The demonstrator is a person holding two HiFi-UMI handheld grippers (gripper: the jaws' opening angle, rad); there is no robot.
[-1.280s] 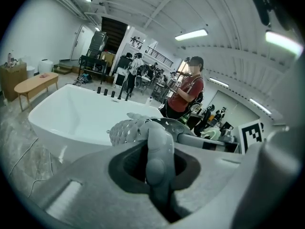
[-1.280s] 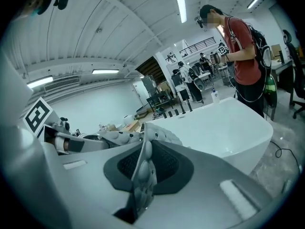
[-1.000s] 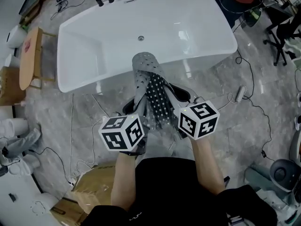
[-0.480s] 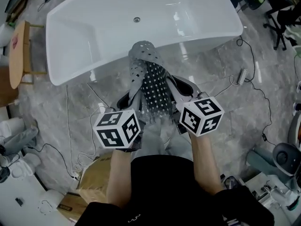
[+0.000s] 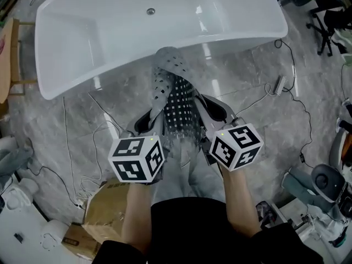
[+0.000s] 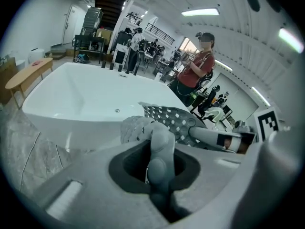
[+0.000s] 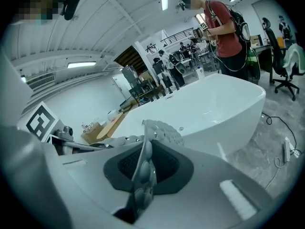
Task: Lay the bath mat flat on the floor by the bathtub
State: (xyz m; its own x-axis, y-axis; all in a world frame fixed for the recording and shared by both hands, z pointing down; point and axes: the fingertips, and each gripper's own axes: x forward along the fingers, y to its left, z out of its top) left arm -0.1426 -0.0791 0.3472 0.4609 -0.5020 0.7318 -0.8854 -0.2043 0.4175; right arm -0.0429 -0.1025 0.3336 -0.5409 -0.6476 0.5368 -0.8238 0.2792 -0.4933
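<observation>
The left gripper (image 6: 157, 162) was closing its jaws on the mat (image 5: 179, 104). The right gripper (image 7: 142, 175) pinched the other edge, near the tub (image 5: 110, 37).

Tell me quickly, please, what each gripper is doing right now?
Left gripper: jaws closing, with a bunched edge of the bath mat pinched between them.
Right gripper: closed on another edge of the bath mat.

Bath mat (image 5: 175, 100): soft, matt grey rubbery sheet, pierced with holes and studded with rounded suckers. Bathtub (image 5: 110, 32): smooth, glossy white shell catching lamp reflections. Floor (image 5: 264, 92): polished grey marble-patterned slabs, faintly mirroring. Box (image 5: 107, 208): matt brown cardboard. Bench (image 6: 28, 75): pale smooth wood
</observation>
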